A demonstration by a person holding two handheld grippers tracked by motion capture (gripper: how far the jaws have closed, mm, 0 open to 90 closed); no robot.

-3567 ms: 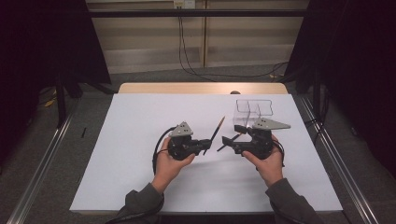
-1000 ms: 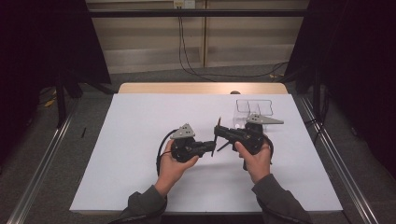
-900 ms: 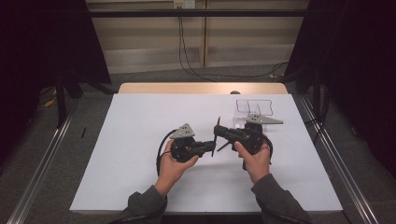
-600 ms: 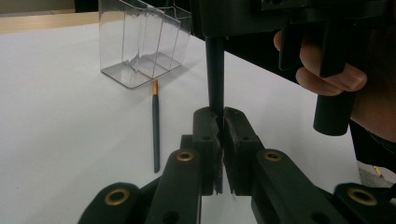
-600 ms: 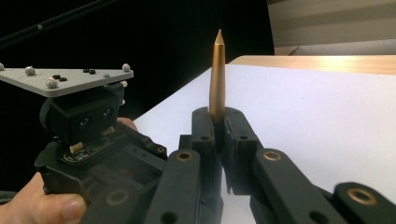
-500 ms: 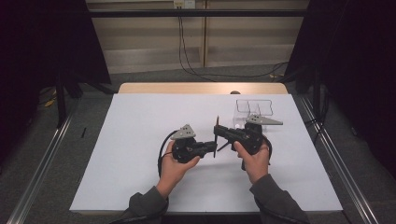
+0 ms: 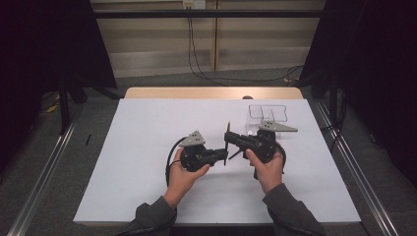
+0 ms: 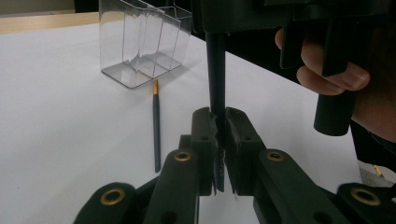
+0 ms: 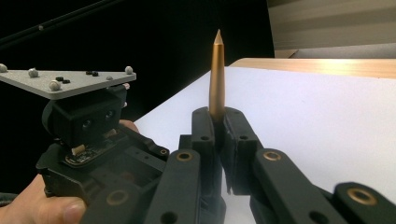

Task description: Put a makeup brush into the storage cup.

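Nearest: left gripper (image 7: pixel 223 156) and right gripper (image 7: pixel 230 139) held just above white table cover (image 7: pixel 147 147), tips meeting mid-table. Both clamped on one upright dark pen (image 7: pixel 227 142). In left gripper view, left jaws pressed together on pen's dark barrel (image 8: pixel 216 79), shaft rising straight up between pads. In right gripper view, right jaws closed on same pen higher up, gold pointed tip (image 9: pixel 217 74) standing clear above pads. Left hand (image 7: pixel 183 176) and right hand (image 7: pixel 268 169) wrapped around gripper bodies. Farther: second thin pen (image 8: pixel 156 126), dark with gold end, flat on cover. Just beyond: clear plastic divided holder (image 8: pixel 142 39), upright. Farthest: bare wooden table edge (image 7: pixel 211 92).
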